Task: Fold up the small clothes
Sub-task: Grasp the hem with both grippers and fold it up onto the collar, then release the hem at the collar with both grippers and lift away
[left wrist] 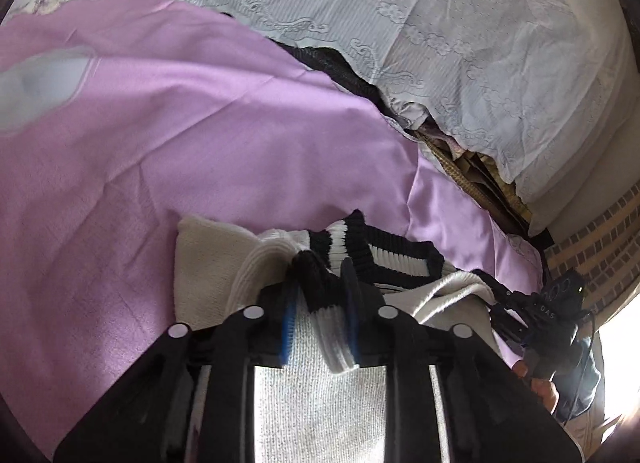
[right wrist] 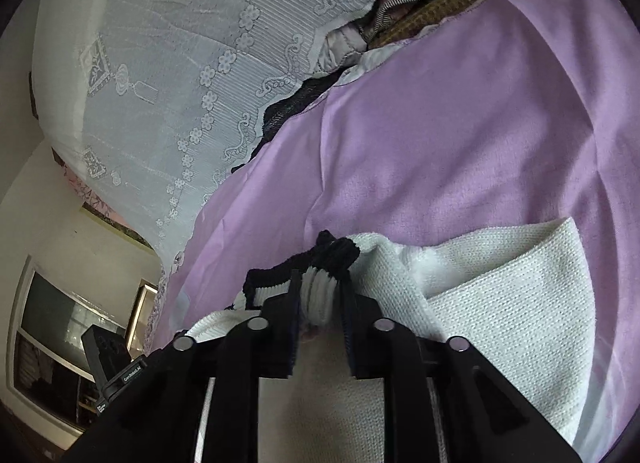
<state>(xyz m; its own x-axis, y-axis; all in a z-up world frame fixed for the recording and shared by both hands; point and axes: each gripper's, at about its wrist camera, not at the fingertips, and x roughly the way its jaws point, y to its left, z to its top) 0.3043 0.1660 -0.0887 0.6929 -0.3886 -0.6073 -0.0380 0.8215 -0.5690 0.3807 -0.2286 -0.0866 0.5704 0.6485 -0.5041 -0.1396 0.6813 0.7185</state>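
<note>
While both jaws pinch: left gripper (left wrist: 320, 311) and right gripper (right wrist: 320, 303) each grasp the ribbed black-and-white trim.
Garment: soft, light white knitted sweater (right wrist: 500, 303), draped beyond both jaws.
Hold: ribbed edges.
Beyond: lilac bedsheet (left wrist: 180, 143).

Cream knit sweater (left wrist: 208, 263), black-striped ribbing, bunched on purple sheet (left wrist: 200, 123)

White sweater (right wrist: 500, 295) on lilac sheet (right wrist: 460, 123)

White sweater (right wrist: 500, 291), black-striped trim; lilac sheet (left wrist: 160, 151)
</note>
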